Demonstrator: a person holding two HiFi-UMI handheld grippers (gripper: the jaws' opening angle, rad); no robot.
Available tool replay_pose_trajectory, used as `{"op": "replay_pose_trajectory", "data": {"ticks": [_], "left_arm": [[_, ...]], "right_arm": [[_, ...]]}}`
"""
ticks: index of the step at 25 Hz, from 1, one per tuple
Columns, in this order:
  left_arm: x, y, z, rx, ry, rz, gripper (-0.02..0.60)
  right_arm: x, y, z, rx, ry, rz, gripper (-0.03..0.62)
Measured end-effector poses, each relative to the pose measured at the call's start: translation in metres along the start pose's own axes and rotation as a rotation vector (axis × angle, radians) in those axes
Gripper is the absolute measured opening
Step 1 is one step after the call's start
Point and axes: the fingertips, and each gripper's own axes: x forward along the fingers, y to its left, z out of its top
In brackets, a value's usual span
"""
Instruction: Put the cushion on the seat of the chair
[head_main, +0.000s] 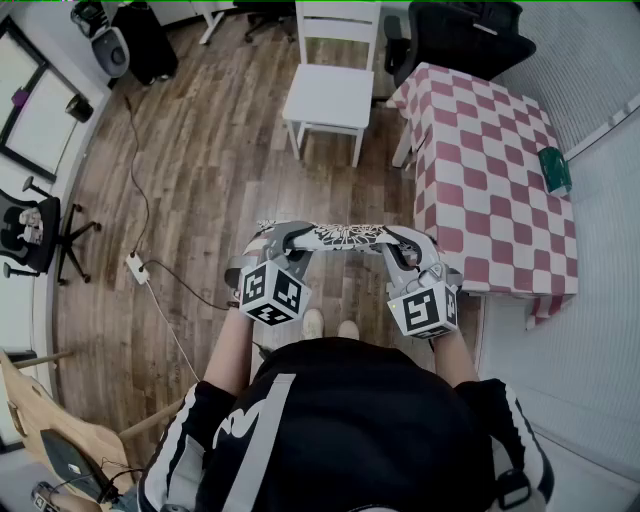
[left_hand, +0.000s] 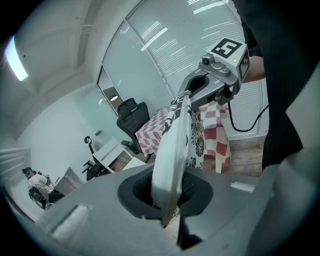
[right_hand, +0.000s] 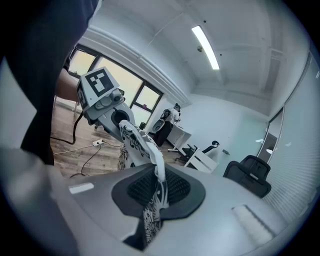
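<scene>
Cushion (head_main: 345, 236) well apart from chair (head_main: 330, 95), floor (head_main: 220, 150) between

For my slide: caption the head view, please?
The left hand-held gripper and right hand-held gripper grip a patterned cushion facing the white chair.

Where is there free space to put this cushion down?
The white chair's seat is bare. The checked table is bare except a green object near its right edge. The floor left of the cushion is crowded with a cable and power strip.
</scene>
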Motion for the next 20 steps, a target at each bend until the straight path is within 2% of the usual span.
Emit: {"op": "replay_pose_trajectory", "data": {"ticks": [20], "left_arm": [[-0.012, 0.015, -0.019, -0.026, -0.012, 0.014, 0.025]], "right_arm": [[0.018, 0.011, 0.019, -0.014, -0.013, -0.012, 0.014]]}}
